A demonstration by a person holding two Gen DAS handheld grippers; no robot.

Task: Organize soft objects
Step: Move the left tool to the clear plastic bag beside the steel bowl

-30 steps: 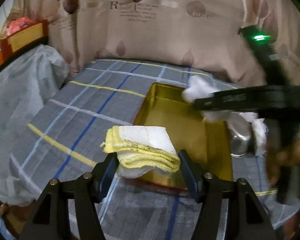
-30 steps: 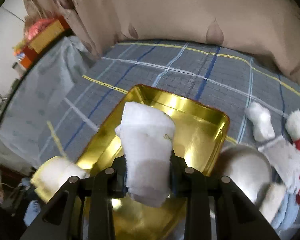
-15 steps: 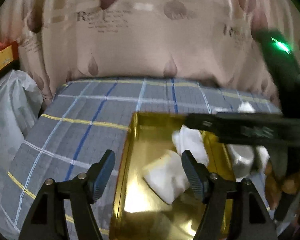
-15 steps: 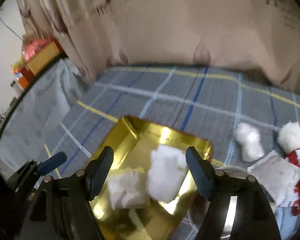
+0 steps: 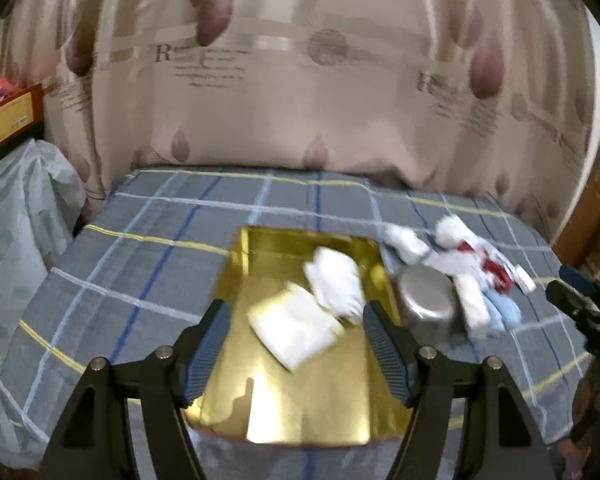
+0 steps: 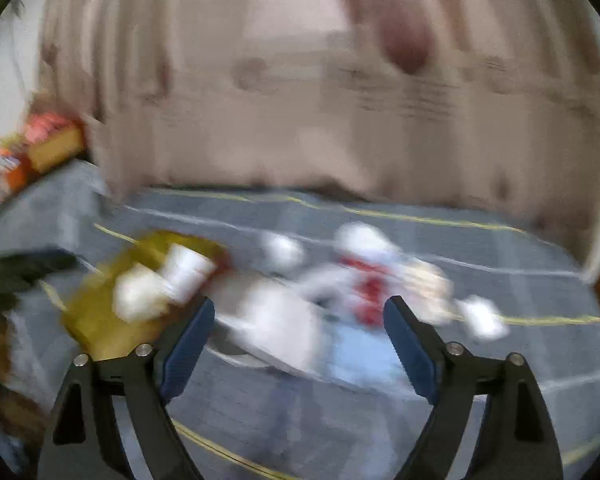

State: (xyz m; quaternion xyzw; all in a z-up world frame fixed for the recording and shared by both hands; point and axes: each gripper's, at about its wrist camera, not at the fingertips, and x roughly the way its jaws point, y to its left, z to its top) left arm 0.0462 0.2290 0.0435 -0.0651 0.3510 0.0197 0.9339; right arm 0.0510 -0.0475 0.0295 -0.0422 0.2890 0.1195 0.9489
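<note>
Cloths in gold tray, steel bowl beside it

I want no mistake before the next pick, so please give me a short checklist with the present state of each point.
1. Left gripper empty, fingers apart: ok.
2. Right gripper empty, fingers apart: ok.
3. Folded cloth lying inside the gold tray: ok.
4. White rolled cloth inside the tray, next to the folded cloth: ok.
5. Soft toy put away: not ok, it lies on the checked cover beside the metal bowl.
6. Right wrist view sharp enough to aim at the toy: not ok, it is blurred.
</note>
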